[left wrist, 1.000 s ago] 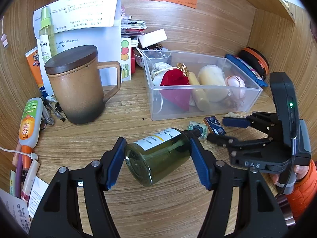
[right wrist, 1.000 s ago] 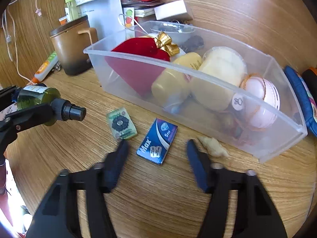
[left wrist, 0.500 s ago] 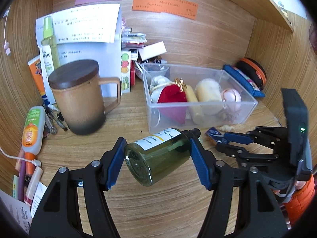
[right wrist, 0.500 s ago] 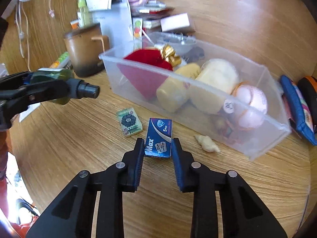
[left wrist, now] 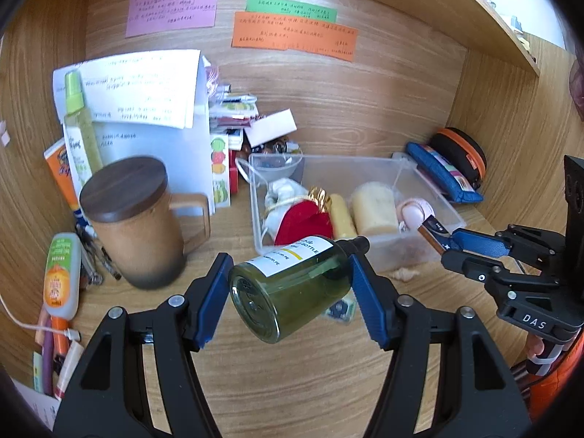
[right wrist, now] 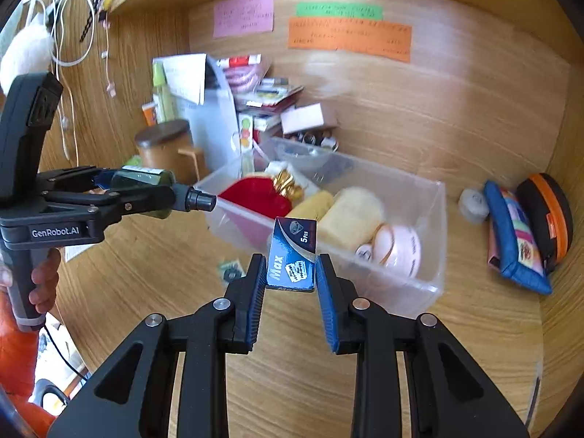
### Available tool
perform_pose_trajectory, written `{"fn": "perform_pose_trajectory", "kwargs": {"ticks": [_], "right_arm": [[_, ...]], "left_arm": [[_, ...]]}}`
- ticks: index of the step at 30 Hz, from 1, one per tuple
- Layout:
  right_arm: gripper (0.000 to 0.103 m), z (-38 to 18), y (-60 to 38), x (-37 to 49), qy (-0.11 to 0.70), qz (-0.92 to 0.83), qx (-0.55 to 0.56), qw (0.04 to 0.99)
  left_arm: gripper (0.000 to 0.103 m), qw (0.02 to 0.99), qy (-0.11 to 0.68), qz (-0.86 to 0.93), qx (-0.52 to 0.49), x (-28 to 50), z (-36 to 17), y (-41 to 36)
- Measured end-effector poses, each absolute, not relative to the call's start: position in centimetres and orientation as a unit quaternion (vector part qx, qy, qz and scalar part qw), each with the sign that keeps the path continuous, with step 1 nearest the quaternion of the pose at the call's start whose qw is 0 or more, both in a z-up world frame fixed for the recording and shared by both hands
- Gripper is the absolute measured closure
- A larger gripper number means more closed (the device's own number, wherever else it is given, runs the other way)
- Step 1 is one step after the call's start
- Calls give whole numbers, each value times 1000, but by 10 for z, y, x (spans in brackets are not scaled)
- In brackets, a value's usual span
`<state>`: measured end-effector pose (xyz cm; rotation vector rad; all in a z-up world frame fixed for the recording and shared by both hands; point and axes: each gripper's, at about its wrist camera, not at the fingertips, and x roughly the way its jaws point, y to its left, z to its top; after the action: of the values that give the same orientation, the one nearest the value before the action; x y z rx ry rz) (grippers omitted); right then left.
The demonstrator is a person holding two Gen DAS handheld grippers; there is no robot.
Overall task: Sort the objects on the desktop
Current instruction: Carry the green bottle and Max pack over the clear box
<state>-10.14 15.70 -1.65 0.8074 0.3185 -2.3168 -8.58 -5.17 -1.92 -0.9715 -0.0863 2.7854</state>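
Note:
My left gripper (left wrist: 290, 284) is shut on a green glass bottle (left wrist: 292, 284) with a white label and black cap, held on its side above the desk; it also shows in the right wrist view (right wrist: 146, 186). My right gripper (right wrist: 290, 277) is shut on a small blue "Max" box (right wrist: 292, 255), lifted off the desk in front of the clear plastic bin (right wrist: 419, 284). In the left wrist view the right gripper (left wrist: 447, 246) holds the box (left wrist: 432, 231) beside the bin's near right corner (left wrist: 452, 219). The bin holds a red pouch (left wrist: 306, 222) and cream and pink items.
A brown lidded mug (left wrist: 135, 219) stands left of the bin, with papers, a spray bottle (left wrist: 78, 124) and tubes (left wrist: 62, 273) behind and beside it. A small green packet (right wrist: 230, 272) lies on the desk. A blue pouch (right wrist: 514, 241) and a black-orange case (right wrist: 547, 215) sit at the right wall.
My right gripper closed on the blue box and lifted it off the desk toward the bin. My left gripper rose a little, still holding the bottle.

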Motion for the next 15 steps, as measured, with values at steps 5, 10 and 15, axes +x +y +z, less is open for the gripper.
{"fn": "perform_pose_trajectory", "kwargs": {"ticks": [5, 10, 15], "right_arm": [[78, -7, 161, -116, 117, -888, 300, 330], [78, -5, 151, -138, 119, -885, 302, 335], [78, -8, 136, -155, 131, -879, 307, 341]], "left_arm": [[39, 91, -27, 943, -318, -101, -9, -48], [39, 91, -21, 942, -322, -121, -7, -43], [39, 94, -19, 939, -331, -142, -10, -38]]}}
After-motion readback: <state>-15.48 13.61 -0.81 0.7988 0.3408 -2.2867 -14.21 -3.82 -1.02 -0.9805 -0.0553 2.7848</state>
